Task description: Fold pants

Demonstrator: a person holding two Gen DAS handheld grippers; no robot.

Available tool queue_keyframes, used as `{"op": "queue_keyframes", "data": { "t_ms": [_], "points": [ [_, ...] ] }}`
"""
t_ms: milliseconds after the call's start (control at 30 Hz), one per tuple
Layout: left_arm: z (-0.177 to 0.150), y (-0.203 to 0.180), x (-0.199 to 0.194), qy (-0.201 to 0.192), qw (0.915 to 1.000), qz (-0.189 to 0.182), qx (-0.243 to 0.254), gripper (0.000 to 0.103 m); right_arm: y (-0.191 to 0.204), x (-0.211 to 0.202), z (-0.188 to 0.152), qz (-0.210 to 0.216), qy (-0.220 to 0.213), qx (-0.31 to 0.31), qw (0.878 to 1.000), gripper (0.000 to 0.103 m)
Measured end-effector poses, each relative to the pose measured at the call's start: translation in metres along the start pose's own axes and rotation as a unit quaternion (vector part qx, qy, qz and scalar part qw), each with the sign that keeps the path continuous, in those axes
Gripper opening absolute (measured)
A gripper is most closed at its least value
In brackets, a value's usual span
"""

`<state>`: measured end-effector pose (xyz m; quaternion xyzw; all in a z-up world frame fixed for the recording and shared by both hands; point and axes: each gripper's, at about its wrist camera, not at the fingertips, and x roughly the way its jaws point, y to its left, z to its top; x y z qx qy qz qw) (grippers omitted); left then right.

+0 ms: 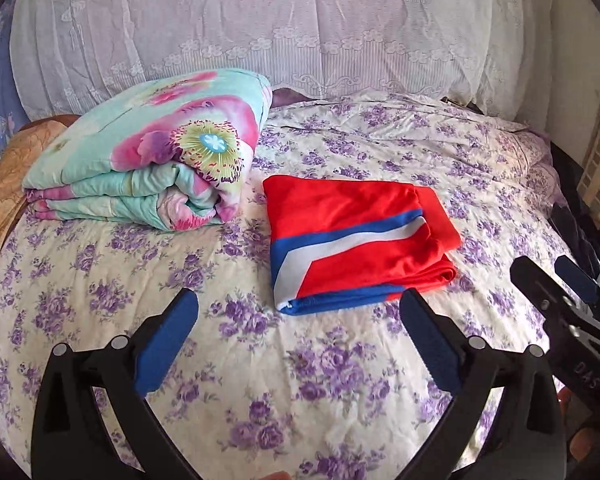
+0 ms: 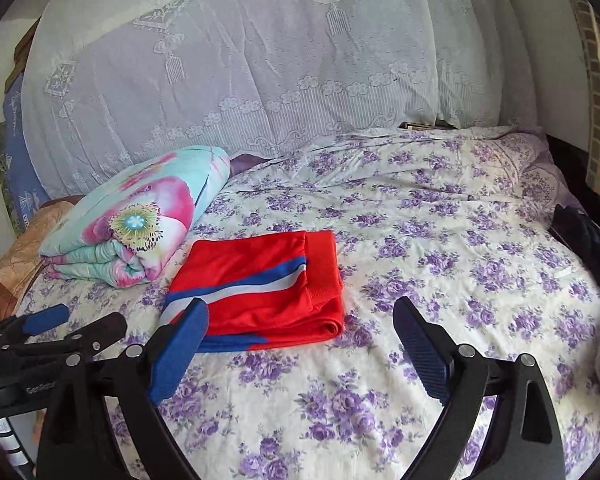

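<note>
Pants: red pants (image 1: 360, 236) with blue-white stripe lie folded flat mid-bed (image 1: 260, 380), long axis running near-left to far-right.
Around: folded floral quilt (image 1: 152, 168) just left; lace curtain (image 1: 260, 20) far.
Left gripper (image 1: 300, 316): jaws wide, empty.
Right gripper (image 2: 300, 320): jaws wide, empty.

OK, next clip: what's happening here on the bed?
A person holds a two-finger claw in each hand over a purple-flowered bedsheet. The red pants with blue and white stripes lie folded into a compact packet on it, beside a folded floral quilt in turquoise and pink. The left claw and the right claw are both open and empty, just short of the pants. The fold looks finished.
</note>
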<state>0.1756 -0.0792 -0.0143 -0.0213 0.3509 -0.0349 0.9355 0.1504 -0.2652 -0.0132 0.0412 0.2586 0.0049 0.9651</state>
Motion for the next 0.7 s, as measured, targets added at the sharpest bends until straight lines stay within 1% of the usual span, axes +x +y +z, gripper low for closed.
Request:
{"op": "queue_keyframes", "data": {
  "t_ms": [100, 167, 233, 300, 400, 533, 700],
  "points": [
    [-0.014, 0.001, -0.005, 0.003, 1.0000, -0.001, 0.002, 0.098, -0.002, -0.004, -0.016, -0.002, -0.015, 0.007, 1.000, 0.094],
    [-0.023, 0.004, -0.002, 0.010, 0.9999, -0.007, 0.000, 0.099, -0.001, -0.002, -0.022, 0.003, -0.015, -0.001, 1.000, 0.094],
    [-0.028, 0.006, 0.005, 0.026, 0.9997, 0.000, -0.003, 0.099, 0.001, -0.001, -0.025, 0.005, -0.016, -0.008, 1.000, 0.094],
    [-0.032, 0.008, 0.011, 0.031, 0.9995, 0.003, 0.001, 0.099, 0.003, 0.001, -0.028, 0.007, -0.014, -0.017, 1.000, 0.094],
    [-0.035, 0.009, 0.016, 0.027, 0.9993, 0.021, 0.014, 0.099, 0.004, 0.006, -0.032, 0.005, -0.006, -0.028, 1.000, 0.094],
    [-0.036, 0.008, 0.017, 0.022, 0.9996, 0.009, 0.012, 0.098, 0.002, 0.010, -0.033, 0.012, 0.003, -0.021, 1.000, 0.094],
    [-0.037, 0.007, 0.017, 0.025, 0.9996, 0.010, 0.002, 0.098, 0.005, 0.008, -0.033, 0.021, 0.005, -0.024, 0.999, 0.094]
  ]
}}
